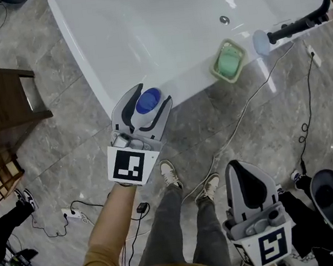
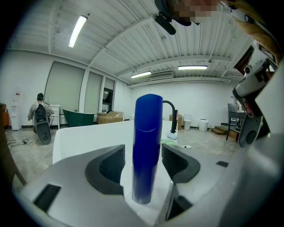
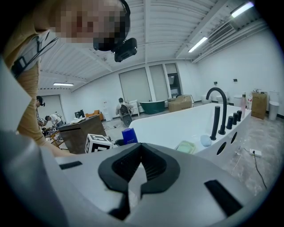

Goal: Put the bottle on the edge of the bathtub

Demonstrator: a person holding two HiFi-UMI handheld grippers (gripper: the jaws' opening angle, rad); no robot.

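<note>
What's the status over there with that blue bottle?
Left gripper open around bottle. Right gripper shut, empty. Bottle upright on bathtub rim. Green soap dish farther along rim, not in the way.

Bottle (image 1: 148, 101) stands on bathtub (image 1: 99, 41) rim, frame centre, between left gripper (image 1: 148, 99) jaws. Dish (image 1: 228, 61) on same rim, upper right of it.

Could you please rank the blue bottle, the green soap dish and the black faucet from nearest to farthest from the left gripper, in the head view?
1. Blue bottle, right between the jaws.
2. Green soap dish, further to the right.
3. Black faucet, at the far right.
</note>
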